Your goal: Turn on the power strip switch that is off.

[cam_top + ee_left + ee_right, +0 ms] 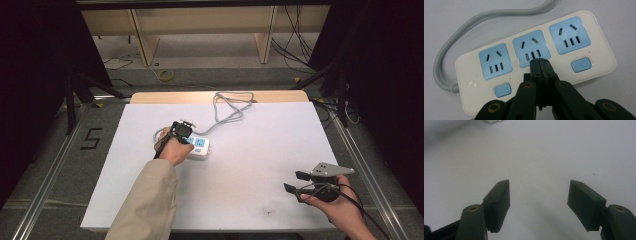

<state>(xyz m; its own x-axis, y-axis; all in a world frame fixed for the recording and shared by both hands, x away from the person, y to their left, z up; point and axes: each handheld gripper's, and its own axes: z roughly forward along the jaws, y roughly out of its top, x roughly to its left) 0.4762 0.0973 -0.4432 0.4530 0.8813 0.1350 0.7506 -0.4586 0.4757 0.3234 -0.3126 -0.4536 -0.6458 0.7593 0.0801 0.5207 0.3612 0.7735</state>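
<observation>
White table surface (pixel 240 165), rectangular, with a wooden edge strip at its 12 o'clock side. Power strip (pixel 199 147): white body, three blue sockets, lying flat a little toward 9 o'clock of the table's centre; in the left gripper view the blue switch buttons (pixel 581 64) sit below the sockets, one at each end, each with a small red dot near it. Grey cable (pixel 227 112): leaves the strip's end, loops beside it, then runs toward 12 o'clock and off the table's far edge. Left gripper (pixel 540 61): held in the person's left hand (pixel 175 150), sleeve beige, directly over the strip; jaws pressed together with nothing between them, tips at the lower edge of the middle socket (pixel 531 48); whether they touch the plastic cannot be told. Right gripper (pixel 295 182): held in the right hand (pixel 340 205) at roughly 4 o'clock of the table, well apart from the strip, grey three-cornered plate on top; jaws spread wide and empty, pointing toward 9 o'clock over bare surface. Small dark mark (pixel 270 212) on the surface near the 6 o'clock edge.
</observation>
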